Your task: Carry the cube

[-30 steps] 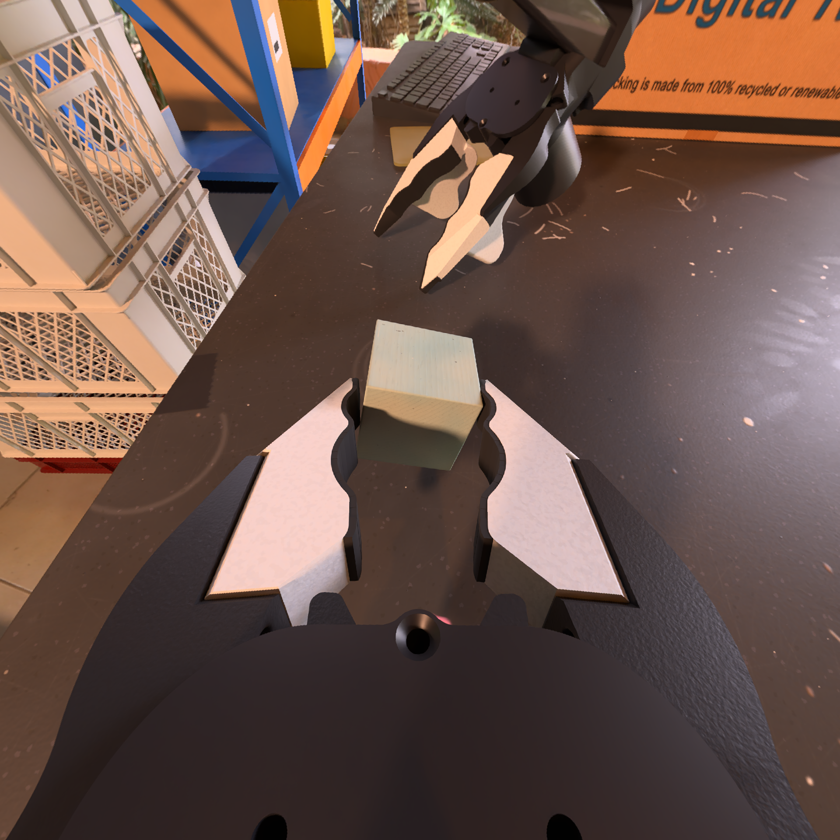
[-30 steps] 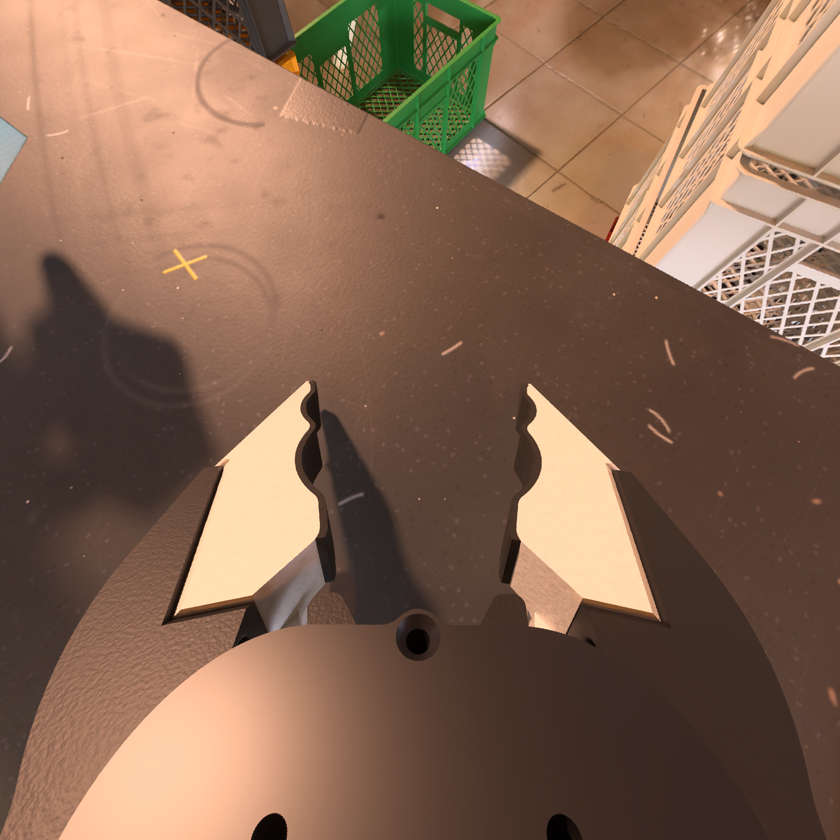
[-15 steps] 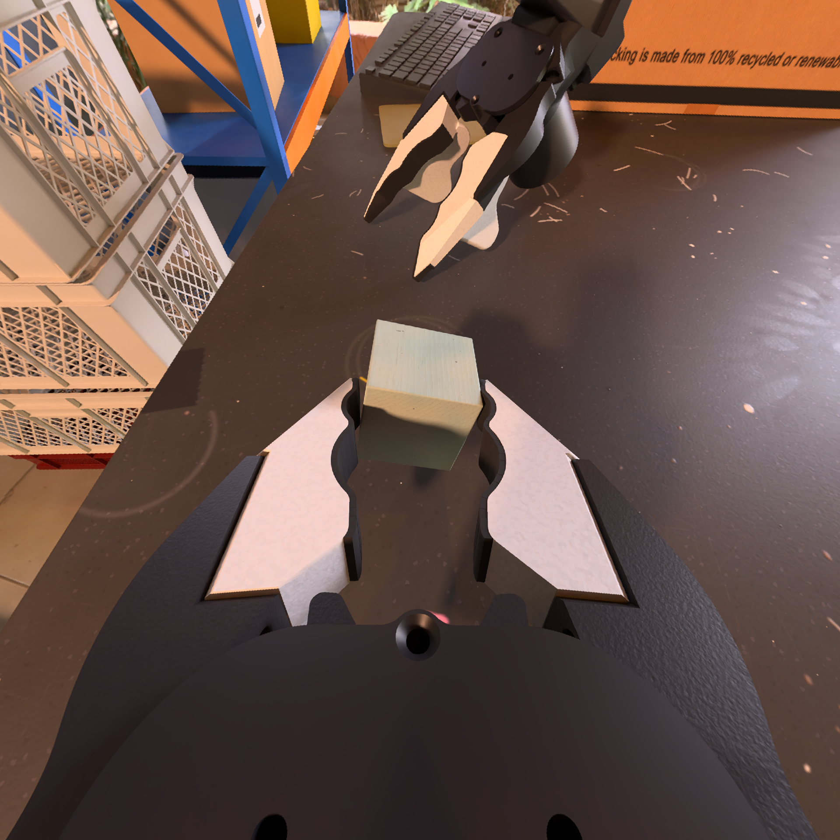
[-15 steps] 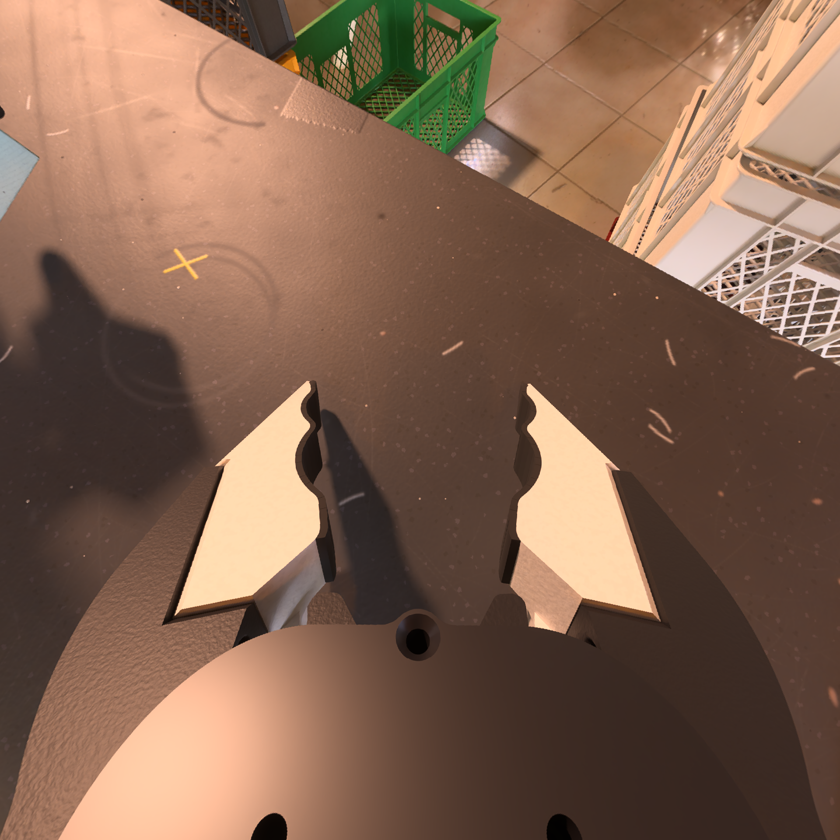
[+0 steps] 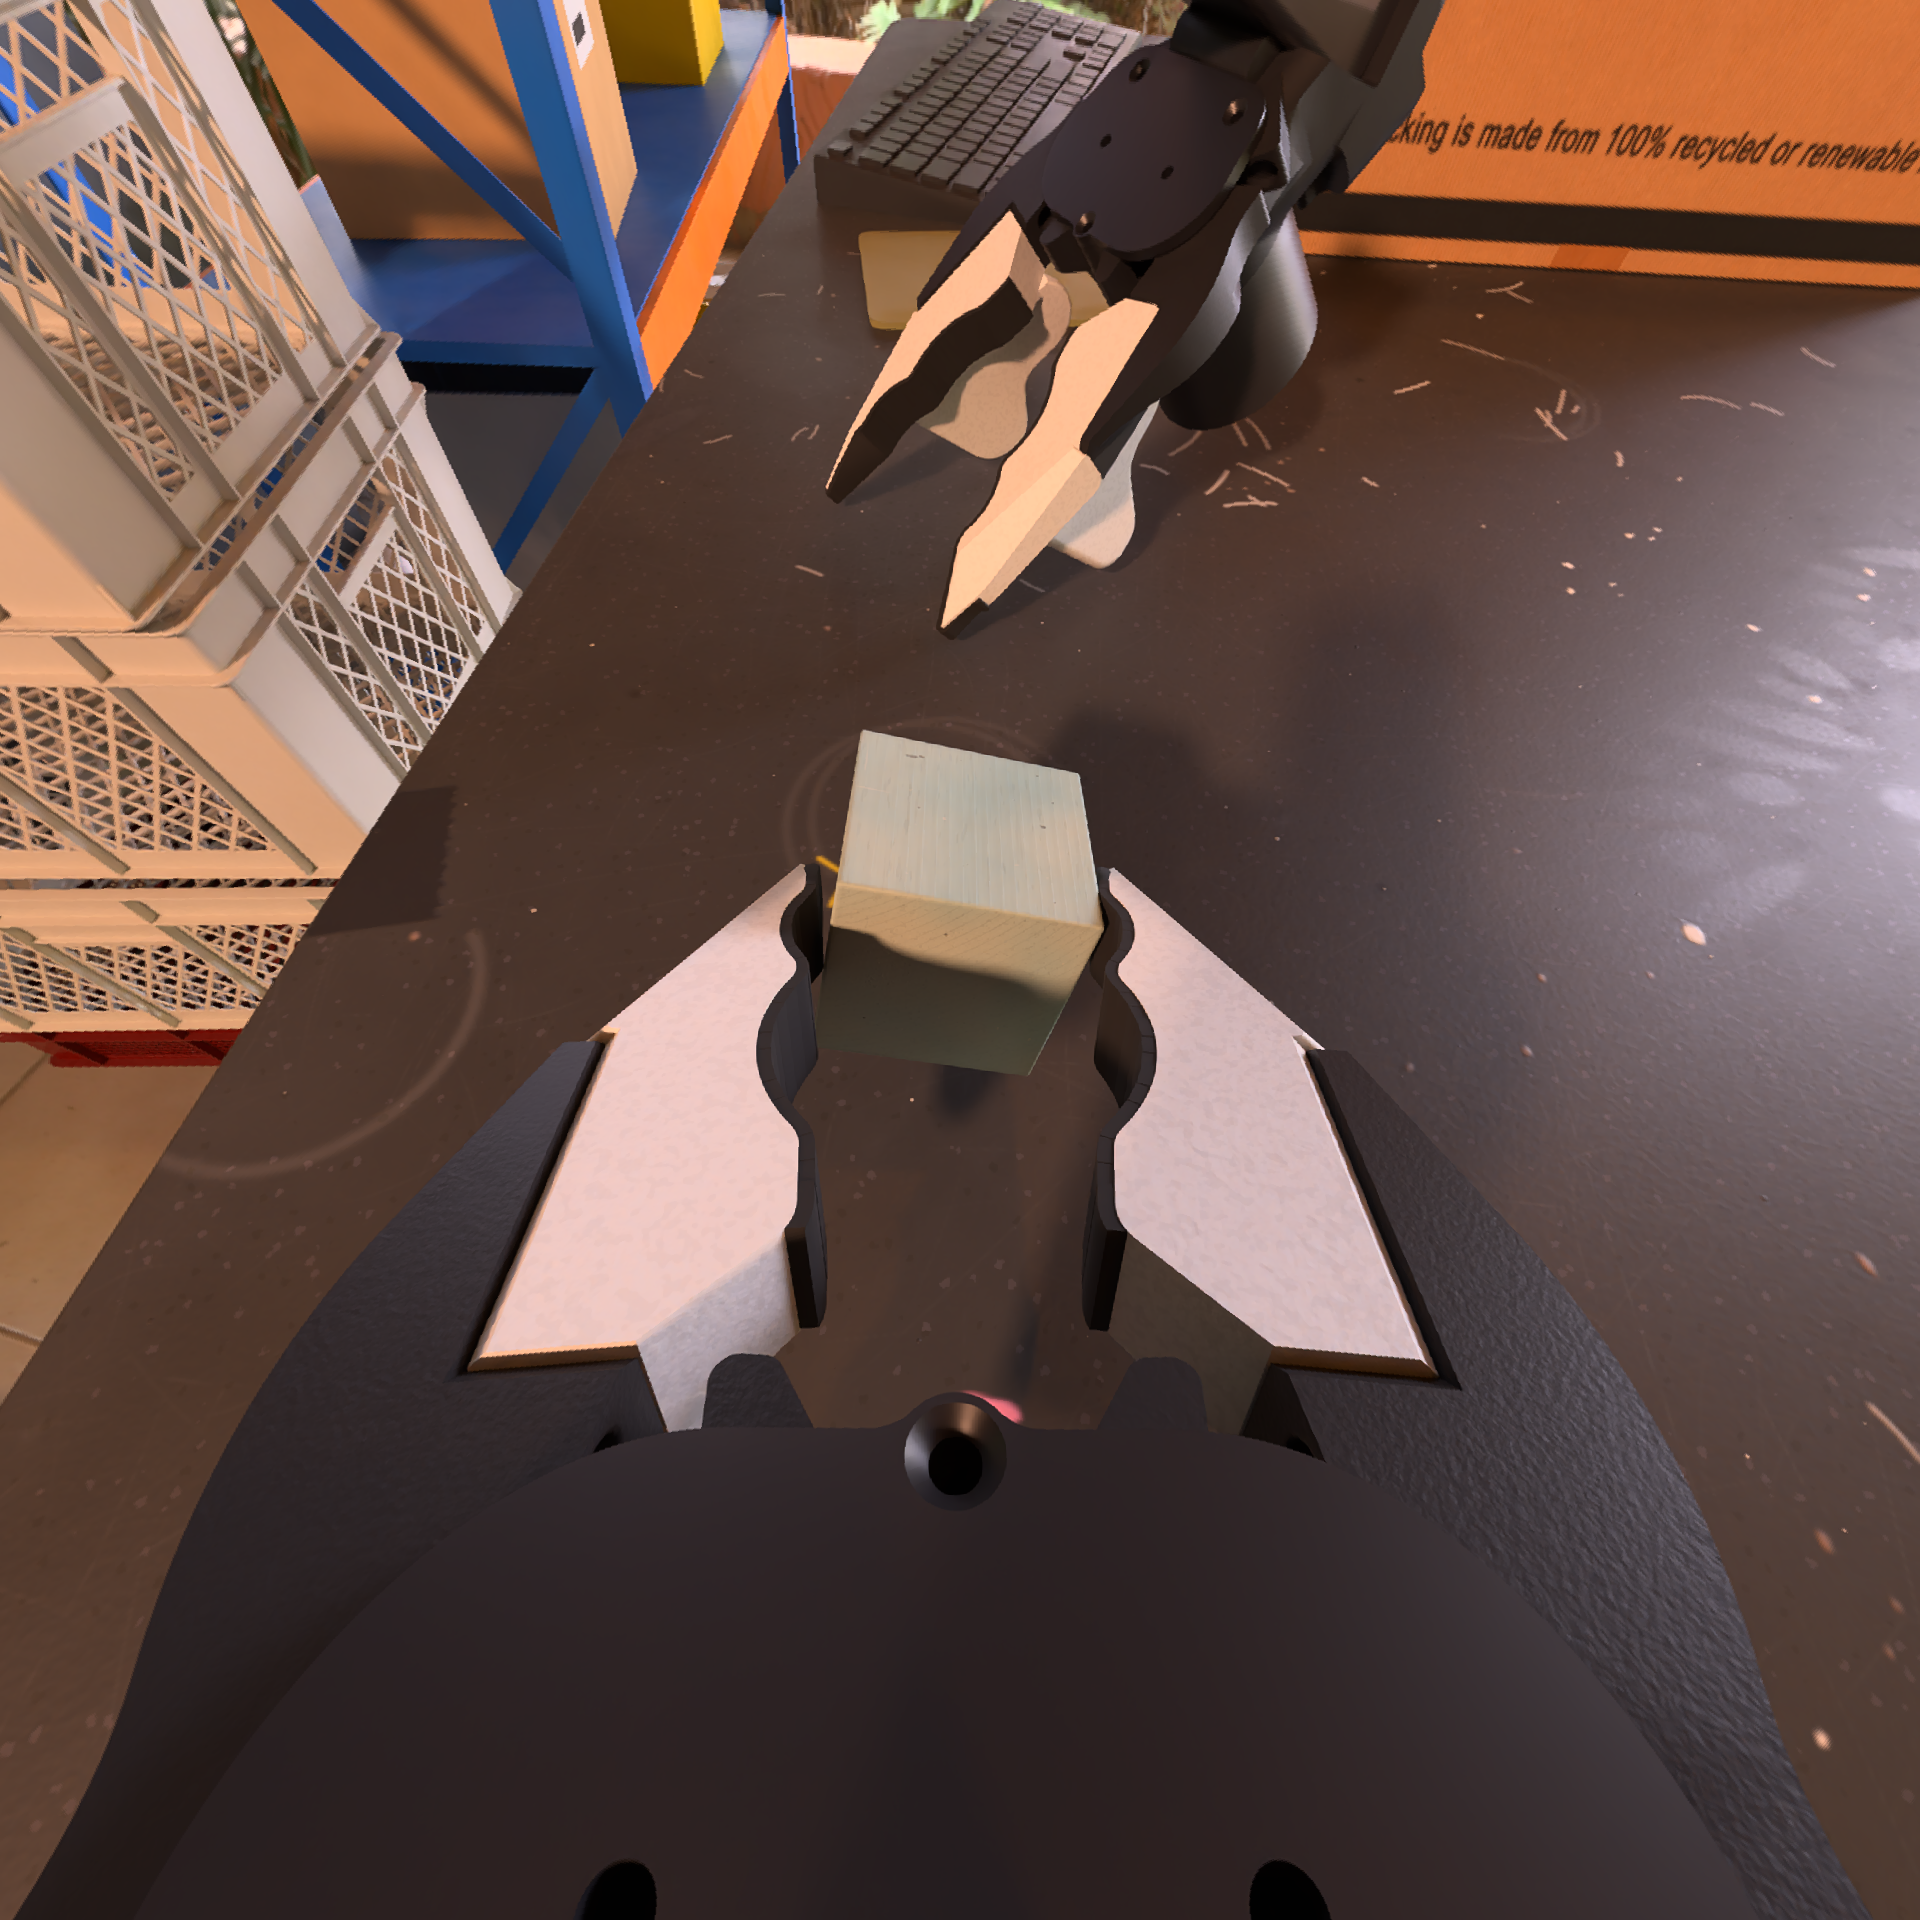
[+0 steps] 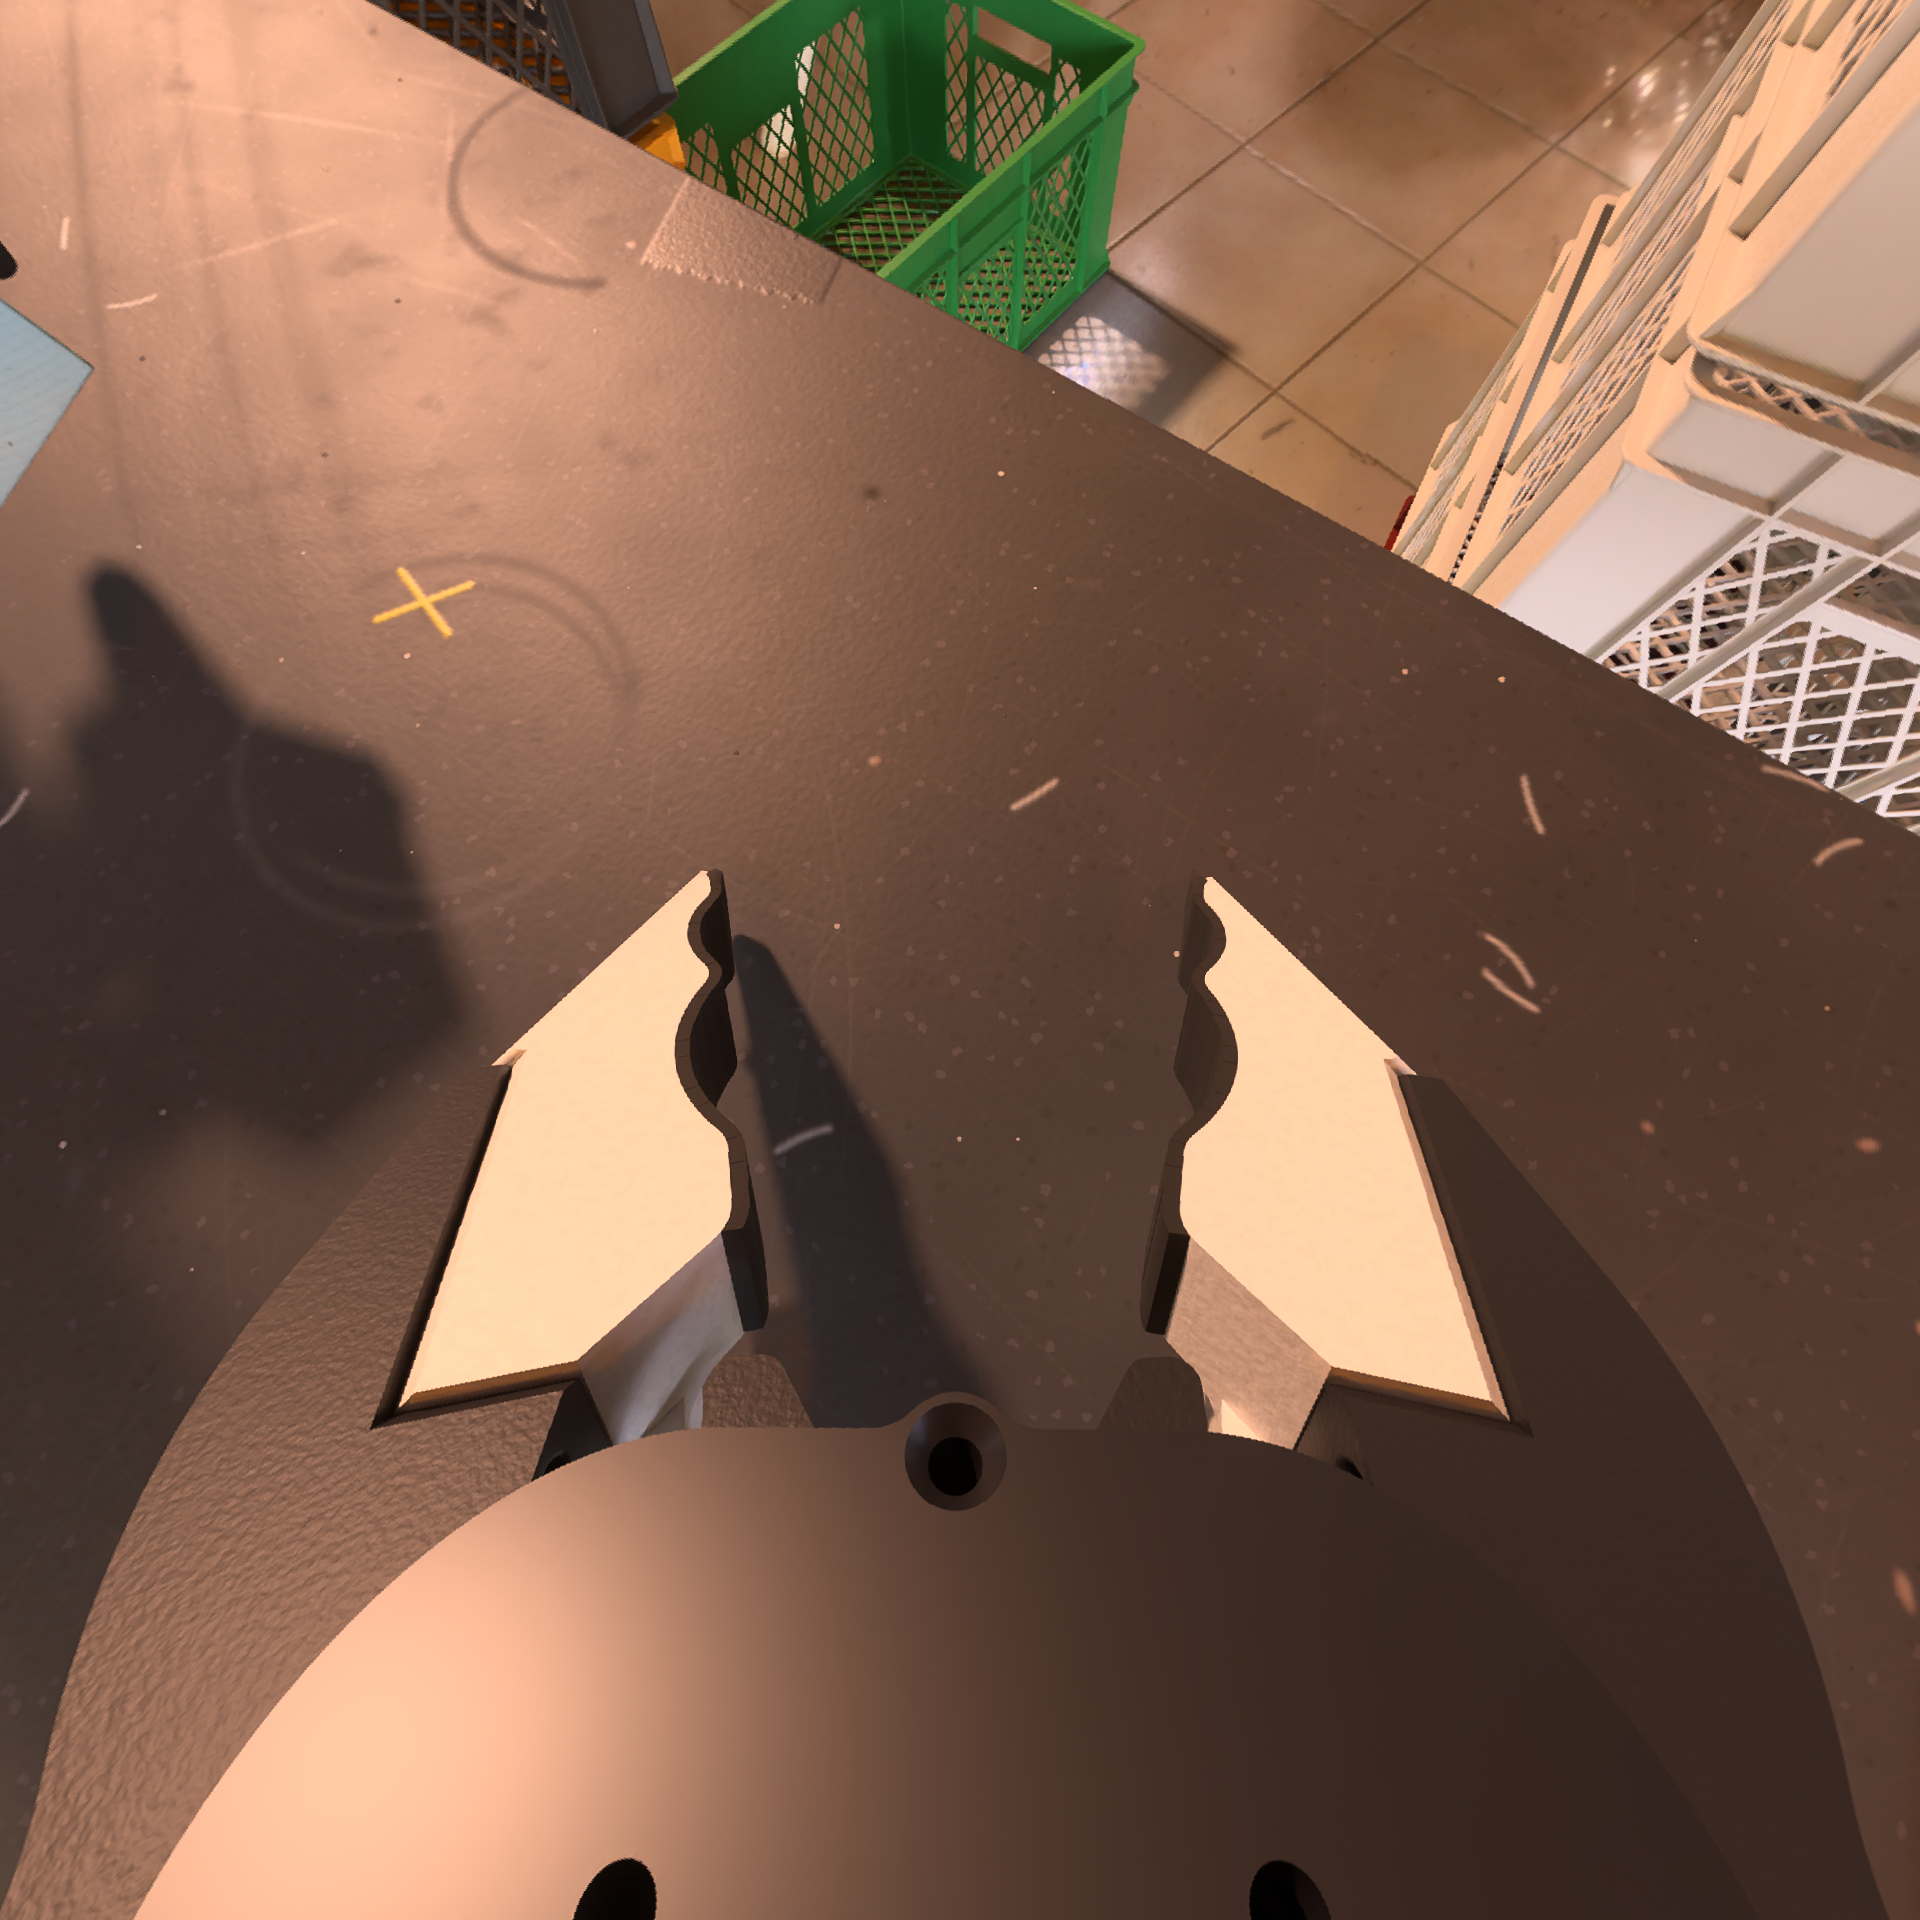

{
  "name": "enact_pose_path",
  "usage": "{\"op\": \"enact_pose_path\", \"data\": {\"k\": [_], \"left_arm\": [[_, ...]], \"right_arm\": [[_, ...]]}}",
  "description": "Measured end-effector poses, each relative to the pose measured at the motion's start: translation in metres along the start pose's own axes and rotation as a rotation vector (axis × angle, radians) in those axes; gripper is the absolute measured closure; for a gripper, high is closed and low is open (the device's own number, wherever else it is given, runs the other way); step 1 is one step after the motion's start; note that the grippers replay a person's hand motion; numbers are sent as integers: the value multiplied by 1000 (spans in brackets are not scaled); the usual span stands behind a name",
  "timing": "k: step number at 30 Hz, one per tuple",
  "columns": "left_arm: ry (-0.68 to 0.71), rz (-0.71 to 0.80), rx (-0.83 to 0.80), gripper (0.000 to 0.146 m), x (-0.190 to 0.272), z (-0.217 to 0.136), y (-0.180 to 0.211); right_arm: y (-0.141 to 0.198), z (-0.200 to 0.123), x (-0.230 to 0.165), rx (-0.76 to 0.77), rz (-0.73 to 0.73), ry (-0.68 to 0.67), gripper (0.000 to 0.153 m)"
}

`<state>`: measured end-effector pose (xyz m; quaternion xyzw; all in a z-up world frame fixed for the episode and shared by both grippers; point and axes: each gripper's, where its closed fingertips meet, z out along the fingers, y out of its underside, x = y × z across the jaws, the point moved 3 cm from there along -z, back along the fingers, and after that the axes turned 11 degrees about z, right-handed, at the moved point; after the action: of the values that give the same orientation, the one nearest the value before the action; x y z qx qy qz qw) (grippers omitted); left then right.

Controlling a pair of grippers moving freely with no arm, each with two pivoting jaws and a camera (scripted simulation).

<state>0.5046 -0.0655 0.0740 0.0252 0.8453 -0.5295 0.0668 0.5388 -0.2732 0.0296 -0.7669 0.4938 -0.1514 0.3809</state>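
A pale green cube sits between the fingertips of my left gripper, which is shut on it and holds it a little above the dark table; its shadow lies below. A corner of the cube also shows at the left edge of the right wrist view. My right gripper is open and empty above the table; it also shows in the left wrist view, beyond the cube. A yellow cross mark lies on the table ahead-left of the right gripper.
White lattice crates are stacked off the table's left edge, with a blue shelf frame behind. A keyboard, a pale pad and an orange box stand at the far end. A green crate stands on the floor.
My left gripper has moved forward with the cube, closer to the cross mark. More of the cube now shows at the left edge of the right wrist view. The right gripper has not moved.
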Motion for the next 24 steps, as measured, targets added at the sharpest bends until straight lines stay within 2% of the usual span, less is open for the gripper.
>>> {"op": "enact_pose_path", "data": {"k": [24], "left_arm": [[1,18,-22,94,3,2,2]], "right_arm": [[0,0,0,0,-2,0,66]]}}
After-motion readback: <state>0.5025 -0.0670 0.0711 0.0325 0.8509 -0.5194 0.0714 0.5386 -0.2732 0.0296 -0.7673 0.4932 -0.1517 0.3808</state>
